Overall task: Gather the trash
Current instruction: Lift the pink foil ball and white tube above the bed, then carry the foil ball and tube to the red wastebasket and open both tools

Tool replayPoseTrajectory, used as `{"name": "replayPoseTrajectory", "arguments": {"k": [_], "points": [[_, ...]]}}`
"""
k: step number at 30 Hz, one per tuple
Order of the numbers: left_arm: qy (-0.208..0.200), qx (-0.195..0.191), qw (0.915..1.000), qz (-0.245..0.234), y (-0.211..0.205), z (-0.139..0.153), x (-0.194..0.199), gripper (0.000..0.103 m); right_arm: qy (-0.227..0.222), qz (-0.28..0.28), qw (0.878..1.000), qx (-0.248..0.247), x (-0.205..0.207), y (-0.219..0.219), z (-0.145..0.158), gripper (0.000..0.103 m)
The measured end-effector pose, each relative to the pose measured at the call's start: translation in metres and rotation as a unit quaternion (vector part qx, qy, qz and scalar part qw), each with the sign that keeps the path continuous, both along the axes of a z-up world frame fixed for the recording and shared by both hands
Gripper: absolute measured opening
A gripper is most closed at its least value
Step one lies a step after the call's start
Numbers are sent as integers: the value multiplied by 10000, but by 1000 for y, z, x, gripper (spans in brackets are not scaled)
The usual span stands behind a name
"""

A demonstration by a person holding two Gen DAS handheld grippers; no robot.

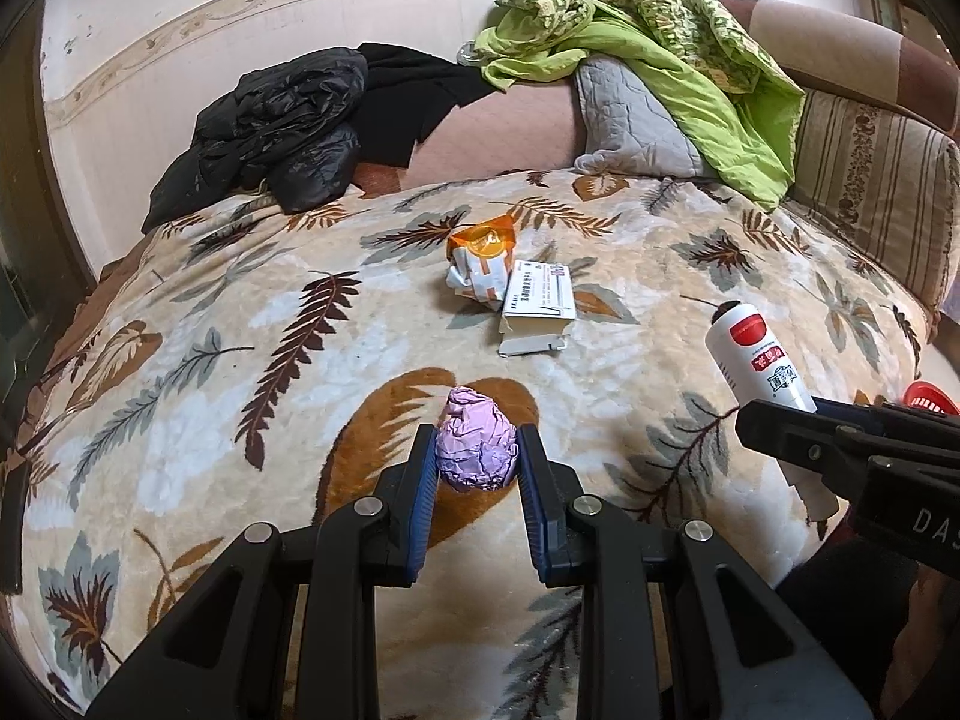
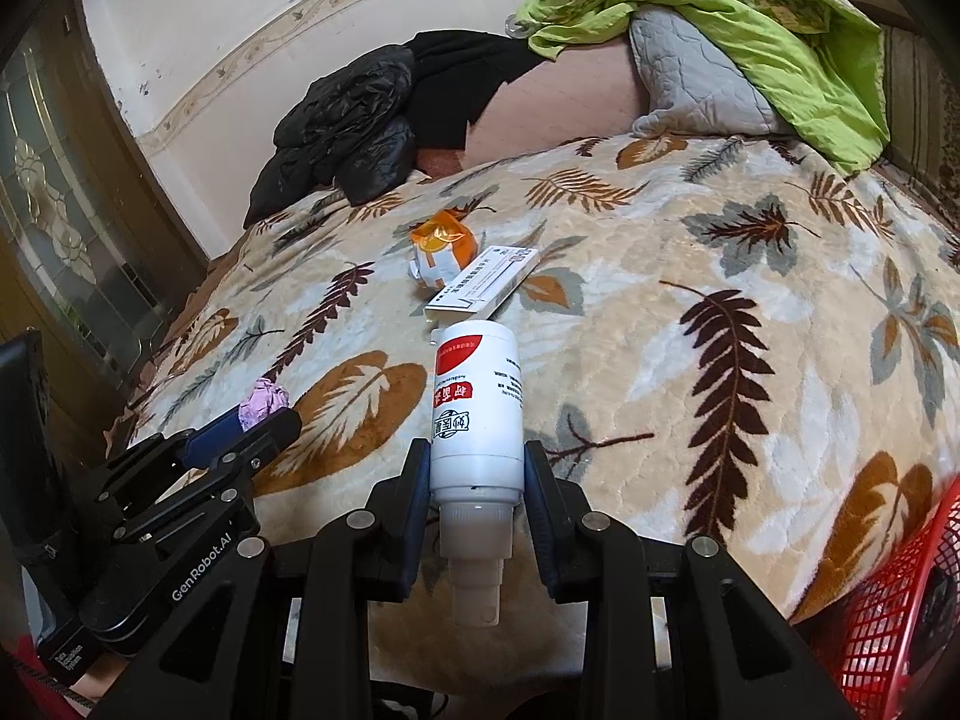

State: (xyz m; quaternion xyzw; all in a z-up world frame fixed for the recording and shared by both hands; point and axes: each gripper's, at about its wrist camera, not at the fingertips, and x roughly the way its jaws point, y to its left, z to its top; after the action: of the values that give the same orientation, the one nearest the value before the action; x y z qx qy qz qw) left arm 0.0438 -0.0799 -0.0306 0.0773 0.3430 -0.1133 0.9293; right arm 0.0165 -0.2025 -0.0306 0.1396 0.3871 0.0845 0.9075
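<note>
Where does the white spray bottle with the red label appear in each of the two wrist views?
Left wrist view: the white spray bottle is at the right edge, held in the right tool that comes in from the right.
Right wrist view: the bottle is at the lower centre, between the fingers of that tool, nozzle toward the camera.
Shared landmark: the flat white carton on the leaf-print blanket, just beyond the bottle.

You're over a bed spread with a cream leaf-print blanket [image 1: 252,360]. Behind it runs a white wall [image 1: 198,18] with a floral border strip (paint scuffed in places), and a patterned glass door [image 2: 66,222] stands left.
</note>
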Motion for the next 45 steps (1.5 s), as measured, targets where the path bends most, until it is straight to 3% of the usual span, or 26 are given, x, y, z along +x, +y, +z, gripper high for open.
{"name": "replayPoseTrajectory", "arguments": {"k": [25,36,45], "points": [[-65,77,9987,-503,-42,14,-10,25,-112,-441,9985,313,-21,-44,14,32],[-86,134,9951,-972,-88,22,-17,25,-246,-1058,9930,459,-51,-103,27,32],[-15,-8,9850,-1725,-150,34,-34,25,-265,-1941,9803,262,-113,-180,38,32]]}}
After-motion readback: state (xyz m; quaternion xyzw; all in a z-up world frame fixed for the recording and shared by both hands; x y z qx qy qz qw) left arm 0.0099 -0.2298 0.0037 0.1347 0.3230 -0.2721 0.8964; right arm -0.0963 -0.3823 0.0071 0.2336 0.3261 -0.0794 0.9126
